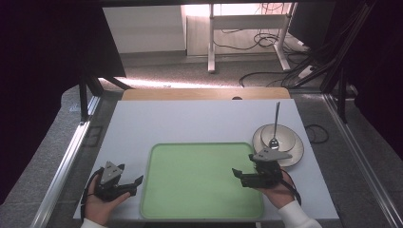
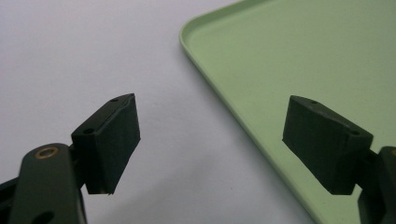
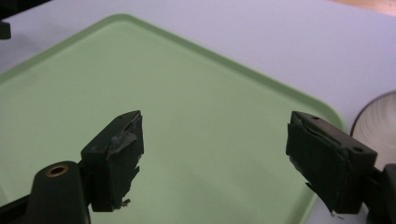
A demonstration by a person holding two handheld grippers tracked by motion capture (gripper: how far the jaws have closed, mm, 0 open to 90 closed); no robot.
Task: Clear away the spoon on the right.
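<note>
**Hovering with both grippers empty beside a green tray**

Waiting over a white tabletop point(image 1: 190, 121), a person holds one gripper in each hand. A flat, empty green tray point(image 1: 202, 179) lies in the middle of the near half of the tabletop. Reading the tabletop as a clock face seen from above, with twelve at the far edge, the tray fills the centre down toward six.

At about eight o'clock, just off the tray's left edge, sits the left gripper point(image 1: 127, 184). Its jaws stand wide apart with nothing between them, and its own camera shows one jaw over the bare tabletop point(image 2: 140, 56) and the other over the tray's rim point(image 2: 243, 130).

At about four o'clock, the right gripper point(image 1: 243, 176) hangs over the tray's right edge. Its jaws are also wide apart and empty, pointing across the tray point(image 3: 177, 107) toward nine o'clock.

Just behind the right gripper, at about three o'clock, a pale bowl point(image 1: 285, 137) rests on a white plate point(image 1: 295, 154). A metal spoon point(image 1: 275, 126) stands in the bowl, its handle leaning toward twelve o'clock. The plate lies on the tabletop just beside the tray's right edge, outside it.

Nothing has been picked up, so this looks like the opening step, before any grasp. The likely next move is for the right gripper to swing back toward three o'clock and close on the rim of the bowl or plate. That calls for a level lift, since the loose spoon could tip out.
</note>
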